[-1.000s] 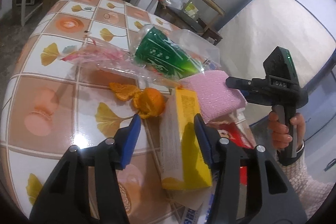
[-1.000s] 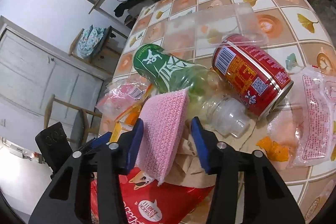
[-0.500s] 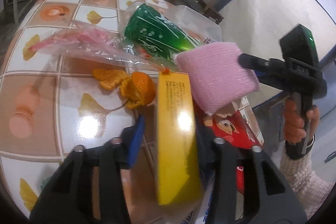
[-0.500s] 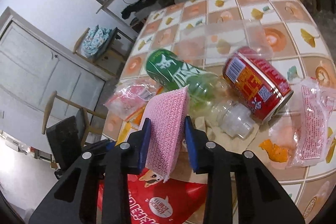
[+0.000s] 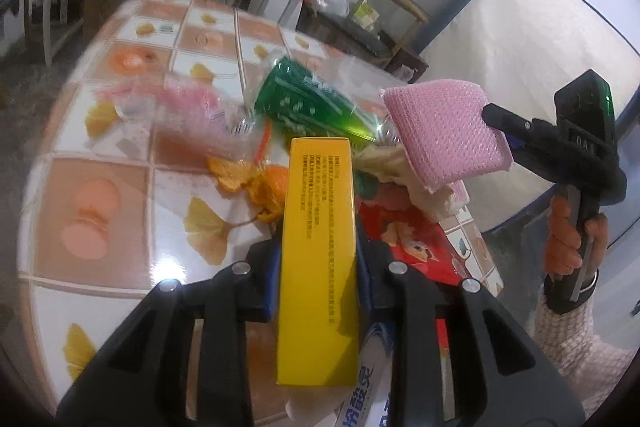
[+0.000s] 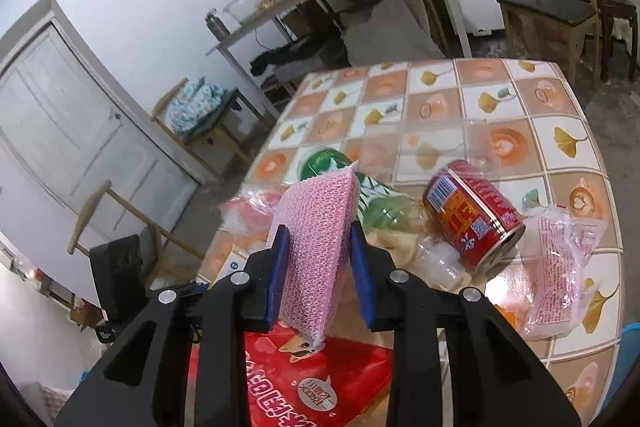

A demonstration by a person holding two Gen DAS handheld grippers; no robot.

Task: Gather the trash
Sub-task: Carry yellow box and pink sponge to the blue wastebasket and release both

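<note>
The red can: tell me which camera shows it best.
The right wrist view. There the red can lies on its side on the table, with its barcode, label and rim in plain sight, beside a clear bottle. The left wrist view does not show the can at all; the green bottle and the yellow box fill that area.

The left claw (image 5: 318, 269) has just been closing and now clamps a yellow box (image 5: 318, 259) between its blue pads, lifted over the tiled tabletop (image 5: 120, 211). To the right, the right claw (image 5: 494, 131) — gripped by a hand (image 5: 568, 239) — holds a pink sponge (image 5: 444, 131) above a green bottle (image 5: 312, 107) and orange peel (image 5: 248, 179).
</note>
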